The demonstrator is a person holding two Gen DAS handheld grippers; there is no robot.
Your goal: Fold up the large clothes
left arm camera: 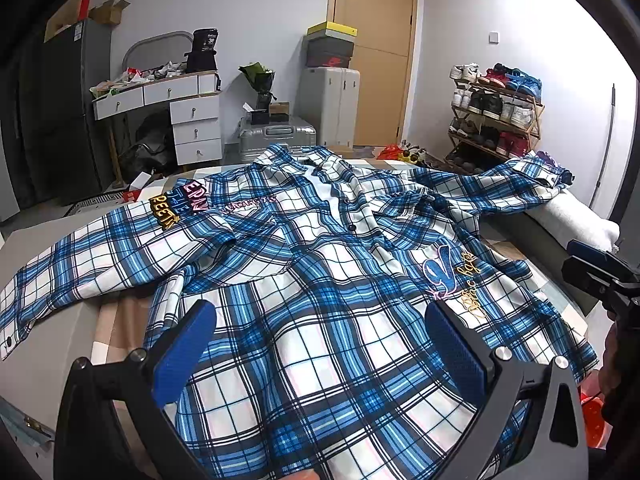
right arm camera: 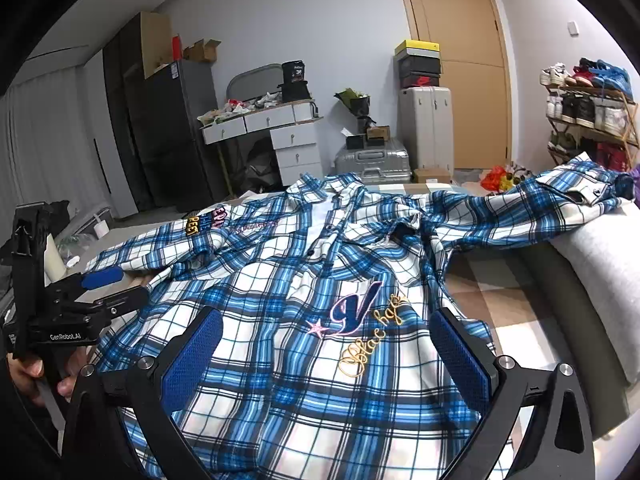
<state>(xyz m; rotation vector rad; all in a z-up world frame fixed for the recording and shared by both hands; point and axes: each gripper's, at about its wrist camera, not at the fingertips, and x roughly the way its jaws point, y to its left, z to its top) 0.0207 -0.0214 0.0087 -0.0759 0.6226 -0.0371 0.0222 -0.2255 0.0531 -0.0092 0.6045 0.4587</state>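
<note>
A large blue-and-white plaid shirt [left arm camera: 320, 248] lies front up on the bed, buttoned, with embroidered lettering on the chest [right arm camera: 360, 320]. Its left sleeve [left arm camera: 80, 264] stretches flat toward the bed's left edge. The other sleeve [right arm camera: 540, 196] drapes over a grey bolster. My left gripper [left arm camera: 320, 344] hovers open over the shirt's lower hem area, nothing between its blue pads [left arm camera: 184, 356]. My right gripper [right arm camera: 326, 352] is open too, just above the lower right front near the lettering. Each gripper shows at the edge of the other's view: the right gripper [left arm camera: 568, 258], and the left gripper [right arm camera: 132, 283] held by a hand [right arm camera: 36, 368].
A grey bolster [right arm camera: 592, 264] lies along the bed's right side. Beyond the bed stand a white dresser [left arm camera: 180, 120], silver suitcases [left arm camera: 280, 134], a shoe rack [left arm camera: 496, 120], a dark fridge [right arm camera: 168, 132] and a wooden door [left arm camera: 376, 48]. A beige checked sheet [right arm camera: 492, 292] shows beside the shirt.
</note>
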